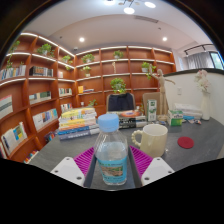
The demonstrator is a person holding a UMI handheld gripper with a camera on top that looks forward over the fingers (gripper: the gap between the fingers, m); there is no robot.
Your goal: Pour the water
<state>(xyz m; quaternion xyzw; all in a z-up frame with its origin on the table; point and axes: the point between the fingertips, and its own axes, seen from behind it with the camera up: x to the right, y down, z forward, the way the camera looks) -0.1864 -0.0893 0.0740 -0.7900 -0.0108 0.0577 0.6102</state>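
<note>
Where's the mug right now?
In the gripper view, the cream mug stands on the table, just right of the water bottle that sits between the gripper fingers, with a red coaster further right.

Clear bottle [110, 152] with blue cap, cream mug [153, 138], red coaster [185, 143] (perhaps a lid), magenta pads [84, 160].

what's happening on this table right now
A hand-held gripper has a capped water bottle between its pink-padded fingers. Whether they press on it isn't clear. A cream mug stands on the table just beyond, beside the bottle, with stacked books further back. Nothing is being poured yet.
</note>
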